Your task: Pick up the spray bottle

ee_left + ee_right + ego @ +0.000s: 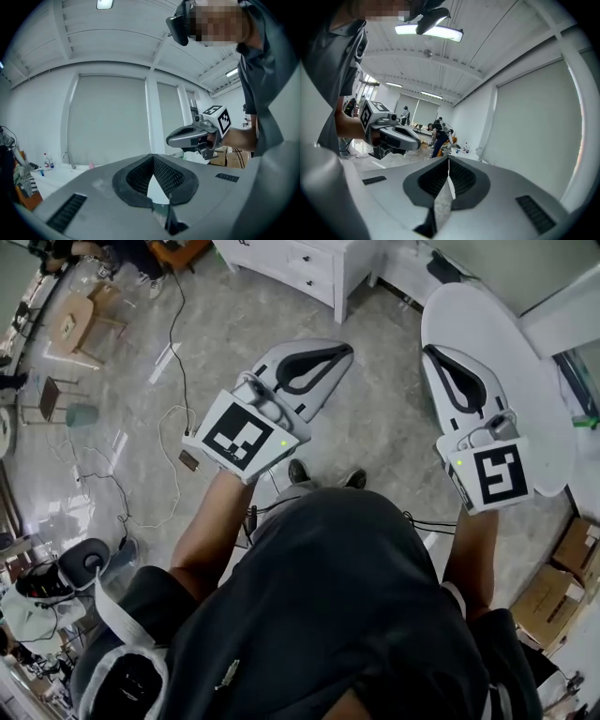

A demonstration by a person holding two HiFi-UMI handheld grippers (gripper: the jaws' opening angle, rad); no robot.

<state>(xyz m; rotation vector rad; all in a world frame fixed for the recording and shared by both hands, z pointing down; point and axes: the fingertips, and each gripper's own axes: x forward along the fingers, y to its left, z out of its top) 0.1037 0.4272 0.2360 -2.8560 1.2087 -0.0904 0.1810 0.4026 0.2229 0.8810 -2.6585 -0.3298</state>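
Note:
My left gripper [345,352] is held out level over the floor, shut, with nothing between its jaws. My right gripper [428,352] hangs over the near edge of a white round table [511,343], also shut and empty. In the left gripper view the jaws [152,157] meet at the tip, and the right gripper [187,136] floats beside them. The right gripper view shows its own closed jaws [449,160] and the left gripper [396,136] to the left. I cannot make out a spray bottle; small bottles [47,161] by a tap are too tiny to identify.
A white drawer cabinet [300,263] stands ahead. Cables [178,418] trail over the marbled floor at left, near stools [70,320]. Cardboard boxes [553,587] sit at the lower right. People [438,133] stand far off in the room.

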